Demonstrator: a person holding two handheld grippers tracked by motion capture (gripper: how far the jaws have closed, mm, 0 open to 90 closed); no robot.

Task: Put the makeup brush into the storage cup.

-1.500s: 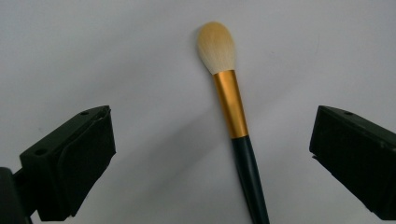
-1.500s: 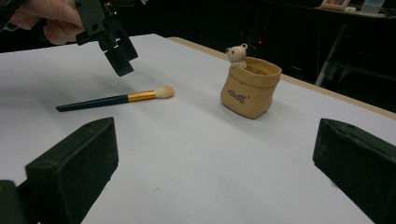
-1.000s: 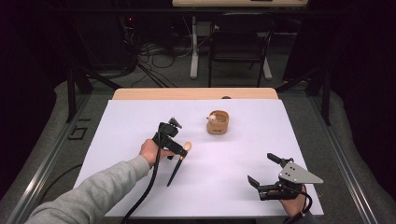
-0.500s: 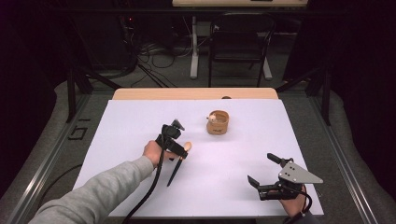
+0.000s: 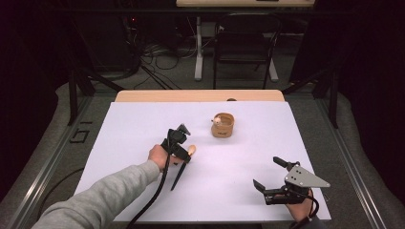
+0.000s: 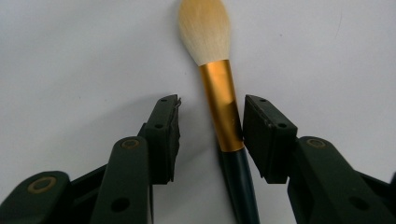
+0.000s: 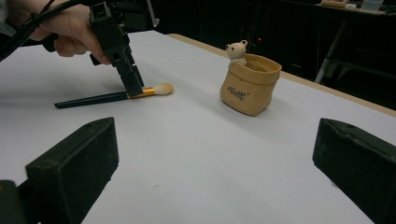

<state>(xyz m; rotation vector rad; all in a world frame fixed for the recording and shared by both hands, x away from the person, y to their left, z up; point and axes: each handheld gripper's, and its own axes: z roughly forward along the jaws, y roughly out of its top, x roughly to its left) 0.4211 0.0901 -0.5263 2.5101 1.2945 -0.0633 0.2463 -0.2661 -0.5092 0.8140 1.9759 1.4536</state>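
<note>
High view, left claw [image 5: 184, 153]: we see it tipped down over the brush [image 5: 184, 164], which lies flat on the white table [image 5: 133, 124]. The pale tuft pokes out just past the claw tip; the dark handle trails back toward the person.
High view, right claw [image 5: 274, 179]: we see it parked low, well apart from the brush, jaws wide and empty. We judge it is waiting its turn.
High view, pouch [image 5: 222, 126]: it stands beyond the left claw, near but not touching. We judge it is where the brush is meant to go.
Left gripper view, claw [image 6: 210, 135]: its jaws have just been closing and now straddle the brush [image 6: 222, 112] at the gold ferrule. The right-hand pad [image 6: 264, 135] sits against the ferrule or nearly so; the other pad [image 6: 168, 135] is clearly short of it, with bare table between. So we call it partly closed, with the brush between the jaws but not yet gripped.
Left gripper view, why the ferrule: we judge the hard metal band gives a firmer hold than the soft tuft, and sits near the head for tipping into the pouch.
Right gripper view, own claw [image 7: 210, 158]: its pads stand far apart, nothing between them.
Right gripper view, scene ahead: we see the left claw [image 7: 135, 88] planted on the brush [image 7: 112, 96], and the pouch [image 7: 250, 86] upright with a small bear at its rim.
</note>
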